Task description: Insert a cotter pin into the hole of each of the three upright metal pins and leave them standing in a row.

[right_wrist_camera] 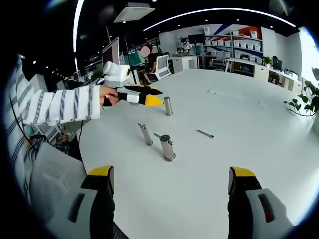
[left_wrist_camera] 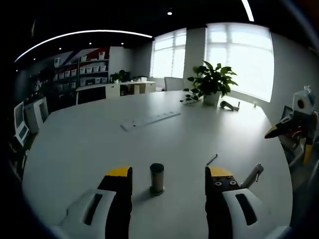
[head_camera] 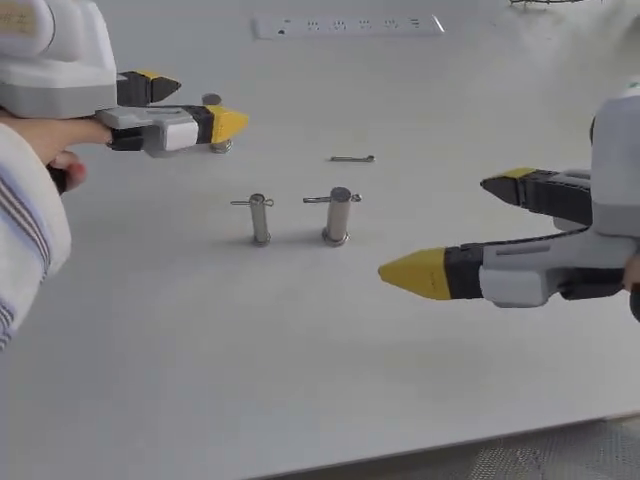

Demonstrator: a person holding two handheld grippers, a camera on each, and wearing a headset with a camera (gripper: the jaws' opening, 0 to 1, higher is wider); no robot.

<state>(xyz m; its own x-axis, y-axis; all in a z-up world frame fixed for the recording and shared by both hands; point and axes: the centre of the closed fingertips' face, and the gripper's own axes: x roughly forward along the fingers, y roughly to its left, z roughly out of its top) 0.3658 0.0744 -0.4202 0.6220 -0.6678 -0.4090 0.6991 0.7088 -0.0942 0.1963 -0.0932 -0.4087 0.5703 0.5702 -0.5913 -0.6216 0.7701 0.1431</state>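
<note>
White table point(head_camera: 300, 330), metal pin point(left_wrist_camera: 157, 178) between spread jaws of left gripper point(left_wrist_camera: 169, 173) (touching neither), right gripper point(right_wrist_camera: 172, 173) agape

- Left pin point(head_camera: 260, 220) and right pin point(head_camera: 338, 218) stand side by side on the desk point(head_camera: 300, 350).
- 3rd pin point(left_wrist_camera: 157, 178) stands behind-left of them, between the jaws of my left gripper point(left_wrist_camera: 169, 173).
- Loose cotter pin point(head_camera: 352, 158) lies behind the right pin.

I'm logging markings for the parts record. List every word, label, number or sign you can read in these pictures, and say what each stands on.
No text can be read in any of the views.
On the power strip: sockets show, but no lettering can be made out.
On the shelf bins: any labels are too small and blurred to read.
On the metal pins: no markings show.
</note>
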